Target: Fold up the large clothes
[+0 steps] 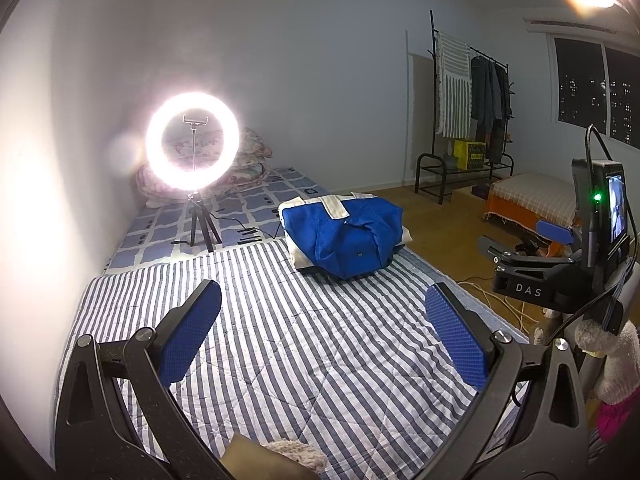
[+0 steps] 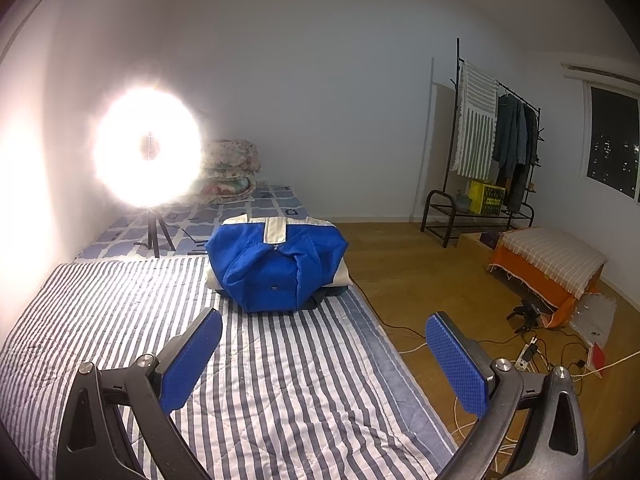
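Observation:
A blue and cream garment (image 1: 346, 234) lies folded in a bundle at the far right edge of the striped quilt (image 1: 280, 340); in the right wrist view the garment (image 2: 276, 266) sits straight ahead. My left gripper (image 1: 322, 300) hovers open over the quilt (image 2: 240, 380), well short of the garment, nothing between its blue pads. My right gripper (image 2: 324, 330) is also open and empty, above the quilt's right edge. The right gripper's body (image 1: 560, 248) shows at the right of the left wrist view, to the right of the garment; its pads are only partly seen there.
A bright ring light on a tripod (image 1: 193, 142) stands on the blue patterned mattress (image 1: 240, 208) beyond the quilt, with folded bedding (image 2: 230, 172) behind it. A clothes rack (image 2: 496, 152), an orange-covered low bench (image 2: 548, 264) and cables (image 2: 532, 352) occupy the wooden floor at right.

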The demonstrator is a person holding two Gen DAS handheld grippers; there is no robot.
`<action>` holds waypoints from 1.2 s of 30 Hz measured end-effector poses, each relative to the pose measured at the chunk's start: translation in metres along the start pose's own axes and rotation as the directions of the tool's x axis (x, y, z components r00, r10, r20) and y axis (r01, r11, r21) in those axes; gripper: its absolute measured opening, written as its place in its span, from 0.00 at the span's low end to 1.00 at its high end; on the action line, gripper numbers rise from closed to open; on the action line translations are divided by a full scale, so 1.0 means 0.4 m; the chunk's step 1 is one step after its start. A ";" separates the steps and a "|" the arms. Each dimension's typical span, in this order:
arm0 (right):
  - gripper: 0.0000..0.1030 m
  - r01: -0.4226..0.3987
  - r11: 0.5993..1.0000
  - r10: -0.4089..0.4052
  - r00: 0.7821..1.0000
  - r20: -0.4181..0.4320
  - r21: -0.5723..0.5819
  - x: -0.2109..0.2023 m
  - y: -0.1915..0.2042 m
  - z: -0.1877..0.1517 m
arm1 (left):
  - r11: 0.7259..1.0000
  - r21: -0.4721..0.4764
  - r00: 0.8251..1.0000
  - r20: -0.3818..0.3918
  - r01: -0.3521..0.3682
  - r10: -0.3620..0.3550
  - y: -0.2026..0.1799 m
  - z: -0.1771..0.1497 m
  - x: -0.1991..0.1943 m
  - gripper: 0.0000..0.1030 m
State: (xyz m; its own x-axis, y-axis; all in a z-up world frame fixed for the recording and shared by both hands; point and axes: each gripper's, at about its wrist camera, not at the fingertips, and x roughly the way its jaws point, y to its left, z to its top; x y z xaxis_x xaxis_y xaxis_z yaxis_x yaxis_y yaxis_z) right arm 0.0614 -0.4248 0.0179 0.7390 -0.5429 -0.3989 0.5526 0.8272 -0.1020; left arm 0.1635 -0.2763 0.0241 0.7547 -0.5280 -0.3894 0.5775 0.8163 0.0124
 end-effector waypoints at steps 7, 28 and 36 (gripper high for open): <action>1.00 0.003 1.000 -0.003 1.000 0.007 -0.001 -0.006 0.004 0.000 | 1.000 -0.014 1.000 -0.006 0.002 -0.002 0.000 0.004 0.006 1.00; 1.00 0.004 1.000 -0.004 1.000 0.022 -0.028 -0.014 0.018 -0.003 | 1.000 -0.018 1.000 -0.005 -0.016 0.016 -0.001 -0.001 0.009 1.00; 1.00 0.002 1.000 -0.002 1.000 0.023 -0.016 -0.018 0.014 -0.004 | 0.999 -0.026 1.000 -0.003 -0.018 0.018 -0.004 -0.007 0.011 1.00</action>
State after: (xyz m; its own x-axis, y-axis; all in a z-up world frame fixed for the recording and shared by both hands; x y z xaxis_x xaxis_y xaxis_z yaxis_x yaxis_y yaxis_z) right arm 0.0585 -0.4158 0.0187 0.7470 -0.5474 -0.3774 0.5479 0.8283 -0.1170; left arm 0.1650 -0.2793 0.0198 0.7639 -0.5124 -0.3923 0.5554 0.8316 -0.0047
